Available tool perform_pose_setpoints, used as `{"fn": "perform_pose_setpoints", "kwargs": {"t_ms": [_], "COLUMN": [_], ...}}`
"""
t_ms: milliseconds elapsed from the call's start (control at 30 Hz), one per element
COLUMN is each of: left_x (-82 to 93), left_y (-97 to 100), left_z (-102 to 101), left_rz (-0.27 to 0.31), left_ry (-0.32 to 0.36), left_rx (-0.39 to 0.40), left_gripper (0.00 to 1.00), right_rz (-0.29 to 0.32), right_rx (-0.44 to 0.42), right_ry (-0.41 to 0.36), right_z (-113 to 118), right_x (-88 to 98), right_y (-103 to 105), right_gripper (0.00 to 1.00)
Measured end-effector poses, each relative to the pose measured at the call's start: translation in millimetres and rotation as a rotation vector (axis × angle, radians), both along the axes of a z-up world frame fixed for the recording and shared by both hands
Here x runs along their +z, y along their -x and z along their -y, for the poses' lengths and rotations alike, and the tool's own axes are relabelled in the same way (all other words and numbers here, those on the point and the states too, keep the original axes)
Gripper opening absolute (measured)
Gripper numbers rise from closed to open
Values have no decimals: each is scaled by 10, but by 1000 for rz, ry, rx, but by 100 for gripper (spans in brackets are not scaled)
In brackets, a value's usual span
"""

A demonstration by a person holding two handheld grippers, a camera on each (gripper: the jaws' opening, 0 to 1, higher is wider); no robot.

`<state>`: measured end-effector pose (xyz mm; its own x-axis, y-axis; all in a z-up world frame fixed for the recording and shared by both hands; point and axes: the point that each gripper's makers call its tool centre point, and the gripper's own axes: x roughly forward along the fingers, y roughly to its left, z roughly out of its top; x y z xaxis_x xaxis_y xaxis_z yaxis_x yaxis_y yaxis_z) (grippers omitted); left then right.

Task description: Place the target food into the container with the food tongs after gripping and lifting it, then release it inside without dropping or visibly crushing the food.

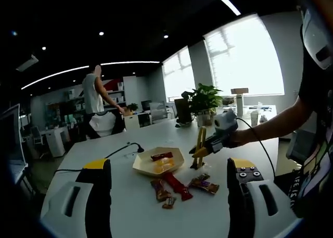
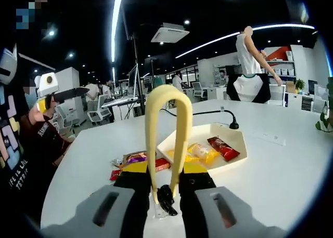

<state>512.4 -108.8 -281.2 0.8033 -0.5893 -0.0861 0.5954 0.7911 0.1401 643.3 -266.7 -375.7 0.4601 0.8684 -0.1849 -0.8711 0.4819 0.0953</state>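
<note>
The right gripper (image 2: 167, 188) clamps the yellow food tongs (image 2: 165, 129) just beside the tray (image 1: 143, 168) on the worktop (image 1: 130, 207); snack packets (image 1: 174, 186) lie before the tray. The left gripper (image 1: 169, 188) stands released.

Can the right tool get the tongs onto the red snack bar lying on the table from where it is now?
Probably yes. The right tool holds the yellow tongs just above the white table, and the red snack bar lies uncovered nearby with nothing between.

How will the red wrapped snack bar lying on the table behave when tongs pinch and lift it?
The red wrapped snack bar looks slim and light, so it should lift easily. Its glossy wrapper may slip between the yellow tongs. Lying flat among other wrapped snacks, it probably won't roll.
</note>
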Motion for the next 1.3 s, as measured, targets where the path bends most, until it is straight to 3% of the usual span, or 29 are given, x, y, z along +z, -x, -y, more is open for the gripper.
{"fn": "perform_pose_setpoints", "kwargs": {"t_ms": [133,200,467,633,733,867,1033,1100,1167,1200,1300], "left_x": [13,5,-25,-26,-42,-42,-73,-77,-83,-92,-82], "left_y": [27,52,76,81,76,62,64,67,68,72,79], "left_z": [18,17,-44,-55,-66,-118,-123,-127,-129,-122,-90], "left_rz": [5,4,3,6,5,8,-5,-2,-7,-10,-4], "left_ry": [5,8,17,23,19,26,34,29,34,30,16], "left_rx": [-8,-13,-2,-3,-5,5,2,3,2,-2,-10], "left_gripper": [98,98,99,100,100,100,100,100,100,100,100], "right_rz": [62,49,85,85,72,6,-34,-22,-47,-73,-73], "right_rx": [-23,-33,-69,-88,-91,-140,-181,-256,-257,-258,-250], "right_ry": [23,-20,-22,-11,-8,9,35,43,-19,-18,43], "right_z": [31,38,-17,-130,-183,-187,-213,-137,-153,-154,-161], "right_x": [169,278,533,611,584,402,211,180,191,155,19], "right_y": [-91,-158,-493,-826,-989,-1239,-1431,-1537,-1543,-1537,-1518], "right_gripper": [16,16,16,16,16,16,17,16,16,16,17]}}
